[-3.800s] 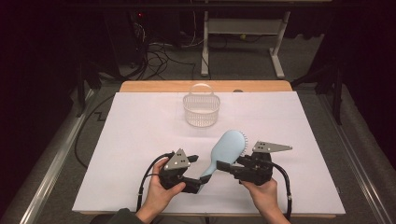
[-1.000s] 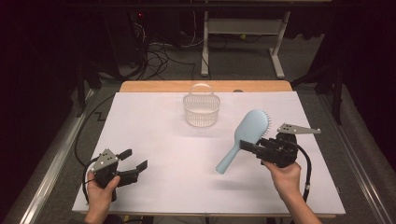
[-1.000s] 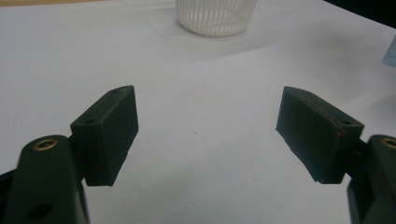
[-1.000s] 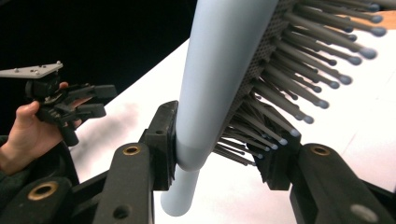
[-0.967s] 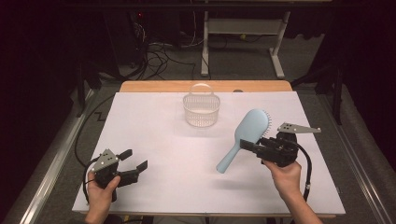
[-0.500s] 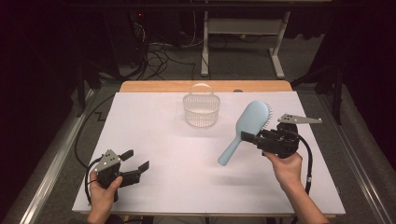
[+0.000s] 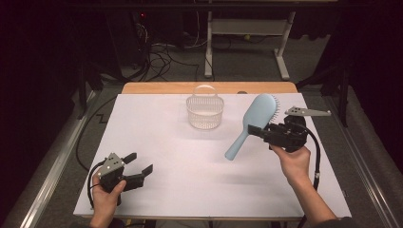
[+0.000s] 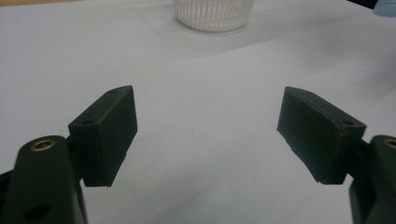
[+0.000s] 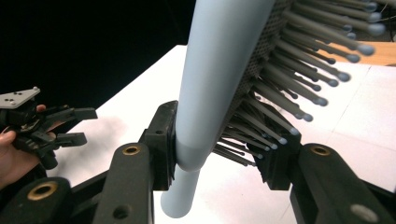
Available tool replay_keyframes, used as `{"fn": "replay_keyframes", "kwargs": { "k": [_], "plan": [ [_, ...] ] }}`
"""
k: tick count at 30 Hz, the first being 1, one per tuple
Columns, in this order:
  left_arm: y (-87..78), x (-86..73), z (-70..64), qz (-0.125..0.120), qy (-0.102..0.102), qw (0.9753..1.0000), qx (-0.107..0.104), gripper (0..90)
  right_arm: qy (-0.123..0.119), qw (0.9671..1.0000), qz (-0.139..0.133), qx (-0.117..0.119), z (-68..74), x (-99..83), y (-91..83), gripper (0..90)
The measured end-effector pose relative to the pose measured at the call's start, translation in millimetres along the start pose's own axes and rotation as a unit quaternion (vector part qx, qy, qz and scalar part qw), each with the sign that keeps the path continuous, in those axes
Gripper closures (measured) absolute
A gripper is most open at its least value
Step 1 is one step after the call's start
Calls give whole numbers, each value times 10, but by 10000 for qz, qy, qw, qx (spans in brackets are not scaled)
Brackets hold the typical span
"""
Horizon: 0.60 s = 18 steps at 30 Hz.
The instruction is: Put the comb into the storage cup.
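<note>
Lower left of the high view: left gripper [image 7: 140,170] held low over the white desk [image 7: 180,161], jaws spread wide with nothing between them. Its own view confirms this: two black jaws apart, bare white surface between, the basket [image 8: 214,13] at the top edge of the frame.

Upper centre of the high view: white slatted basket [image 7: 205,111] with a hoop handle, standing upright near the far edge of the desk. Inside looks empty as far as the slats let me see; the contents cannot be told for sure. It sits well apart from both grippers.

Right of centre: light blue hairbrush [image 7: 251,124] held in the air, tilted, head toward the upper right, handle end pointing down toward the lower left, just right of the basket and not touching it. Right gripper [image 7: 260,131] is clamped on it at the neck. In the right gripper view one jaw presses the smooth back of the hairbrush [image 9: 215,88] and the other presses into the bristles; the left gripper [image 9: 77,125] shows at the left edge.
</note>
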<state>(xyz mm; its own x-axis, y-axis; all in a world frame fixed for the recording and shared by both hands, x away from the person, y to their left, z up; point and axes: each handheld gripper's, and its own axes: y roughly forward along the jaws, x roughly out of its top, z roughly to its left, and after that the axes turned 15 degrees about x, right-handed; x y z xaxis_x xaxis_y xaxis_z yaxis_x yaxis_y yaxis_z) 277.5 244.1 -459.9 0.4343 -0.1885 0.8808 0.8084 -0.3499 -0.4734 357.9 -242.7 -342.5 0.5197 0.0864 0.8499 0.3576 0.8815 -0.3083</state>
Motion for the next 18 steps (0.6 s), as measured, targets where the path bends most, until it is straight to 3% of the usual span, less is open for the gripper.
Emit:
{"fn": "replay_keyframes", "kwargs": {
  "k": [18],
  "plan": [
    [-1,-1,-11,10,19,10000,4,210,-54,9998,23,-168,-75,313,127,563]
  ]
}}
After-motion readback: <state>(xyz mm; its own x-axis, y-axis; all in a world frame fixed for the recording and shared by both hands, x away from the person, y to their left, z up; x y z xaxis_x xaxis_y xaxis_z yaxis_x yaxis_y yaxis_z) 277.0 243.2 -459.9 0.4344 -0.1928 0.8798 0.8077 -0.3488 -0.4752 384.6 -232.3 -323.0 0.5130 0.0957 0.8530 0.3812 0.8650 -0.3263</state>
